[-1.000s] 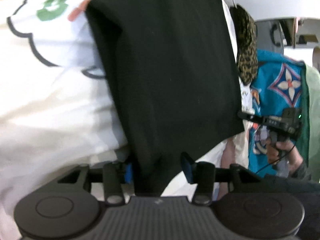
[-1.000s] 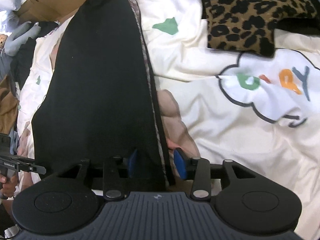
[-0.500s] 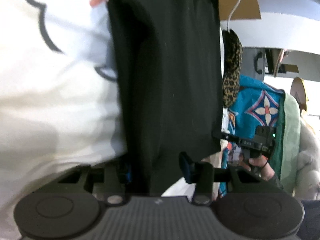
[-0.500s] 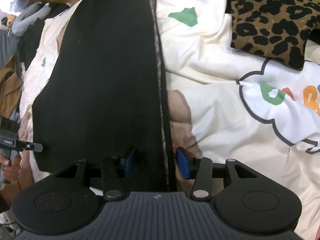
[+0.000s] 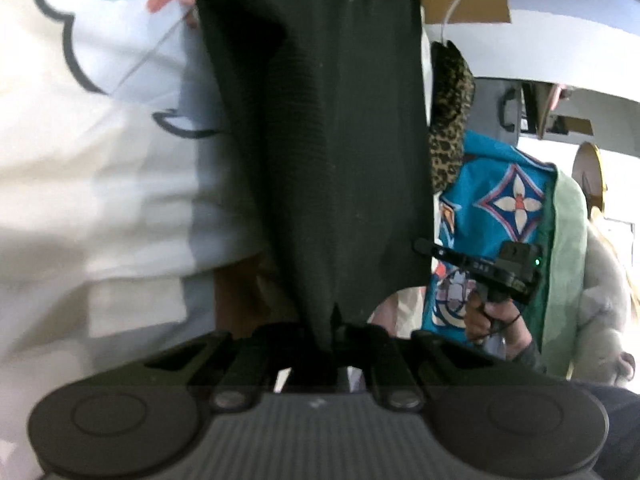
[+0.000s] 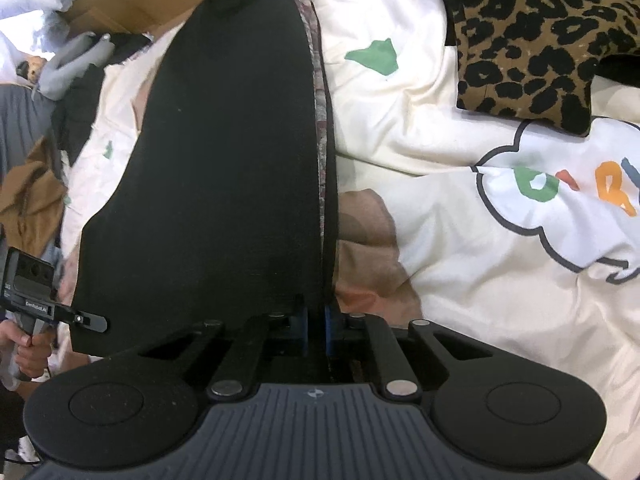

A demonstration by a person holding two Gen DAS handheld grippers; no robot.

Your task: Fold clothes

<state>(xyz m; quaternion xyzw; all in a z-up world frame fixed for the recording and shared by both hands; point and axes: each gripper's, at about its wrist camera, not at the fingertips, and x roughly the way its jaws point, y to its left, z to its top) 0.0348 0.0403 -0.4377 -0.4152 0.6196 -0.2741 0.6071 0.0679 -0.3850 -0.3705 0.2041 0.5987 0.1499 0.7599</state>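
Black garment [image 6: 224, 184] pinched at two corners, ready to fold.
My left gripper [image 5: 332, 332] and right gripper [image 6: 316, 320] clamp its edge so it spreads taut.

The black garment [image 5: 340, 140] runs off the top of the left wrist view and covers the left tool's [image 5: 334, 328] pads completely. That whole view is kinda blurry too. The leopard cushion [image 6: 540, 32] gets cropped at the right wrist view's top edge.
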